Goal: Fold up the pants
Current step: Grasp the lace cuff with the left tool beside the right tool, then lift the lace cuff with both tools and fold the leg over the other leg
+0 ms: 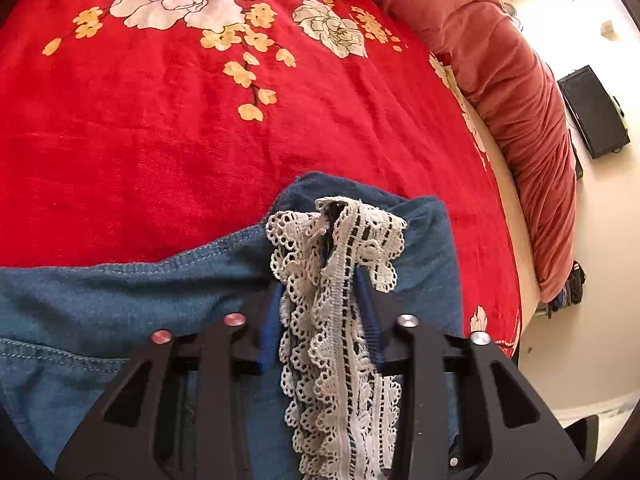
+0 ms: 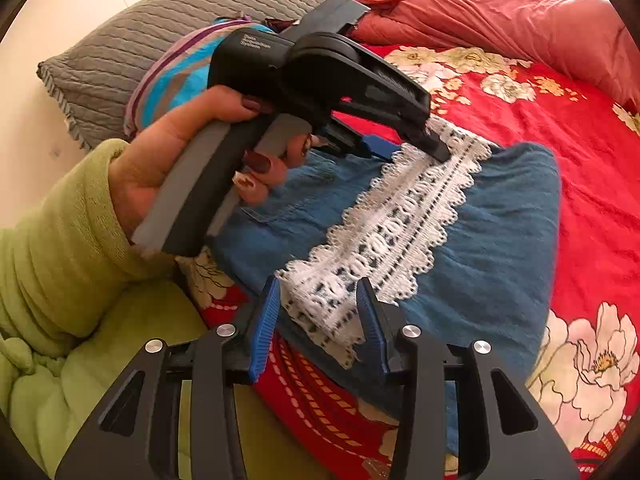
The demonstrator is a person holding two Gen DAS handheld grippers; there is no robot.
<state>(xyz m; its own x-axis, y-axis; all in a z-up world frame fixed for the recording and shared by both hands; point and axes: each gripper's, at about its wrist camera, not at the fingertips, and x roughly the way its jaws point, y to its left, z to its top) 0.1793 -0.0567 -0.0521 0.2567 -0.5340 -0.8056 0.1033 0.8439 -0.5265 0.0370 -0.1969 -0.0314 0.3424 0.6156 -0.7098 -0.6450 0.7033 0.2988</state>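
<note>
Blue denim pants [image 1: 120,300] with a white lace hem [image 1: 340,320] lie folded on the red bed. My left gripper [image 1: 322,280] is shut on the lace hem, which bunches up over its fingers. In the right wrist view the pants [image 2: 492,240] spread across the bed, the lace hem [image 2: 396,220] runs diagonally, and the left gripper [image 2: 420,136] pinches its far end. My right gripper [image 2: 320,304] is open, its blue fingers [image 2: 266,320] on either side of the lace's near end, not closed on it.
A red floral blanket [image 1: 200,140] covers the bed. A rolled pink-red quilt [image 1: 520,100] lies along its far edge, with the floor and a black box [image 1: 596,112] beyond. A grey pillow [image 2: 120,40] and striped cloth [image 2: 180,72] lie behind the person's hand [image 2: 180,152].
</note>
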